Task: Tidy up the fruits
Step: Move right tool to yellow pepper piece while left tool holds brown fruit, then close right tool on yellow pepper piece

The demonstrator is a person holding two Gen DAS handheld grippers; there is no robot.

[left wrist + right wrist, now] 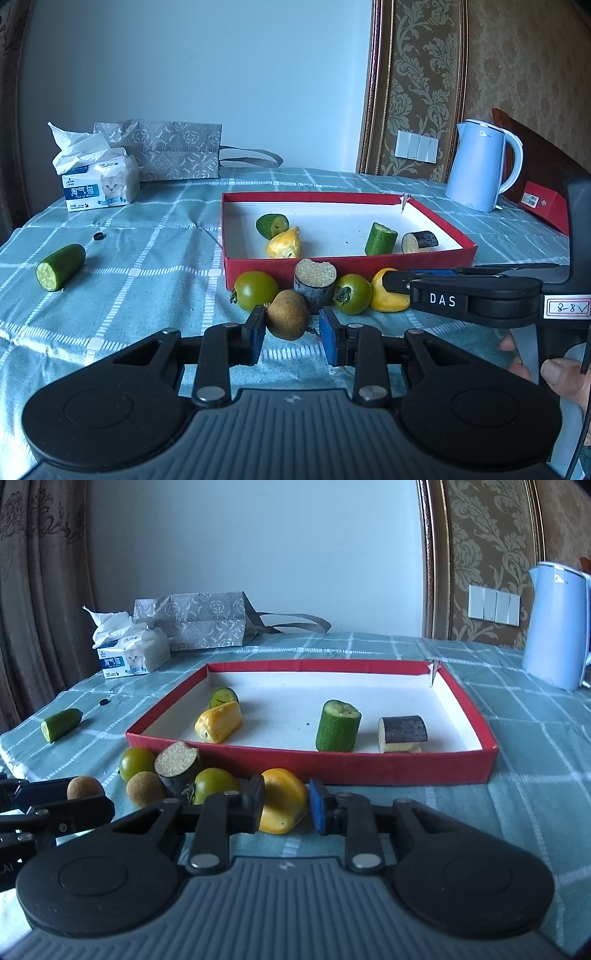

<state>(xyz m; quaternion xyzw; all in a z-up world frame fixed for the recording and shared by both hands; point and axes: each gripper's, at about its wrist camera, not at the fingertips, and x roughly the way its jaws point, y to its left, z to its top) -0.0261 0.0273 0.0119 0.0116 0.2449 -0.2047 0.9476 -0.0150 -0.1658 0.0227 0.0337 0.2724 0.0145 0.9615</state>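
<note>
- The left gripper is clamped on a brown kiwi, which sits between its pads low over the tablecloth.
- The right gripper is clenched on a yellow pepper piece, which lies on the cloth just in front of the red tray.
- A hand shows at the right edge of the left wrist view, behind the right gripper.
- Just beyond the kiwi, a second kiwi, two green tomatoes and an eggplant chunk crowd against the tray's near wall.
- Inside the tray lie a cucumber end touching a pepper half, an upright cucumber piece and an eggplant piece.
- Far left on the cloth, well apart from the tray, lies another cucumber piece.
- At the back stand a tissue pack, a grey bag and a blue kettle.
</note>
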